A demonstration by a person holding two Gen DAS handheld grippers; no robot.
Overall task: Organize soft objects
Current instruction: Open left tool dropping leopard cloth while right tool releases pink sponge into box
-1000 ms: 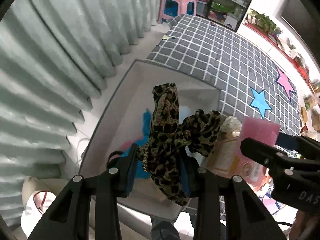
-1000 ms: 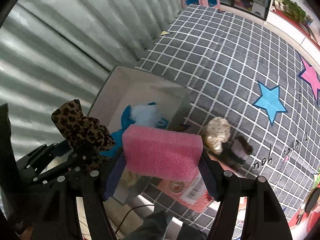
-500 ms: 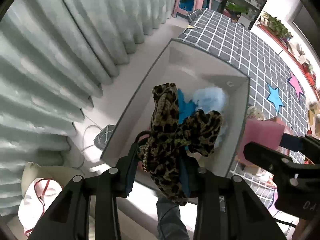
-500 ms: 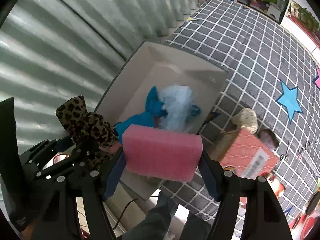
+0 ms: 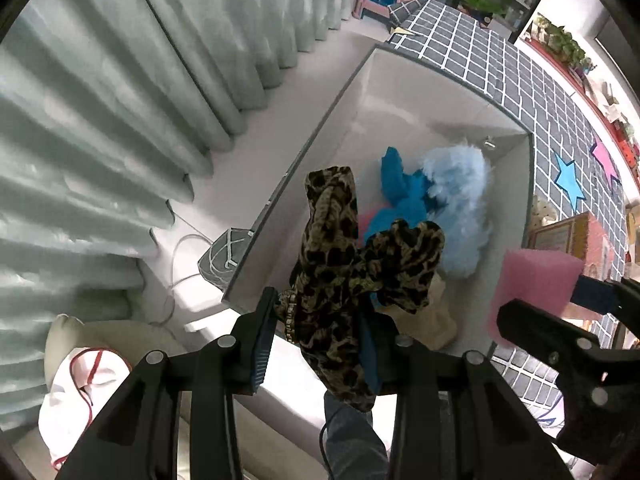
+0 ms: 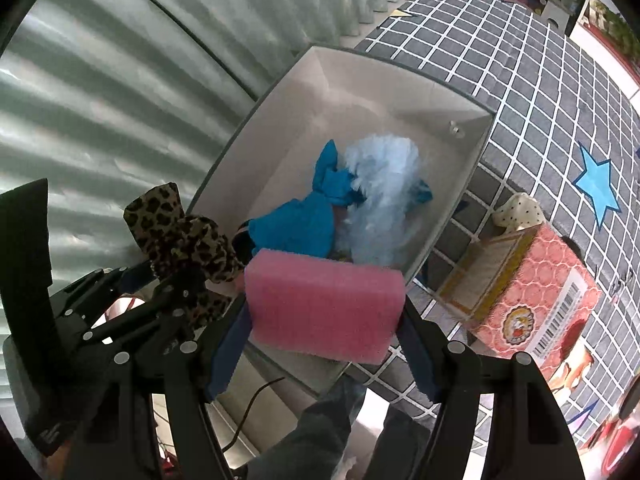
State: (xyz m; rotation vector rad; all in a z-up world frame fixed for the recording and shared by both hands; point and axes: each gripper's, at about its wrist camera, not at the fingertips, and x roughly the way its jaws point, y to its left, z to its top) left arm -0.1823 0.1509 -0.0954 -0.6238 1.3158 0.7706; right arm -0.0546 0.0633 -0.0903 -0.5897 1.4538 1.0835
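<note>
The left tongs (image 5: 316, 336) pinch a leopard-print cloth (image 5: 352, 264), which bunches up between the blue pads and droops below them; they hang over the near end of the white box (image 5: 516, 168), just inside its near rim. The right tongs (image 6: 324, 344) are pressed onto the two ends of a pink sponge (image 6: 324, 308), held flat and level above the box's near corner; in the left wrist view the same sponge (image 5: 536, 284) shows just past the box's right wall.

Inside the box lie a blue cloth (image 6: 304, 224) and a pale blue fluffy thing (image 6: 384, 196), touching, both toward the near half; something beige (image 5: 424, 320) sits on the box floor near the front wall, though I cannot tell what it is. The far half of the box shows bare white floor.

The box sits at the edge of a grey grid mat (image 6: 540, 80), with the curtain (image 6: 120, 92) along its left side. To the right of the box, on the mat, stands a red carton (image 6: 536, 296), tilted; a cream dotted thing (image 6: 516, 208) pokes out behind it. A blue star (image 6: 596, 188) is printed on the mat further right of the box.
</note>
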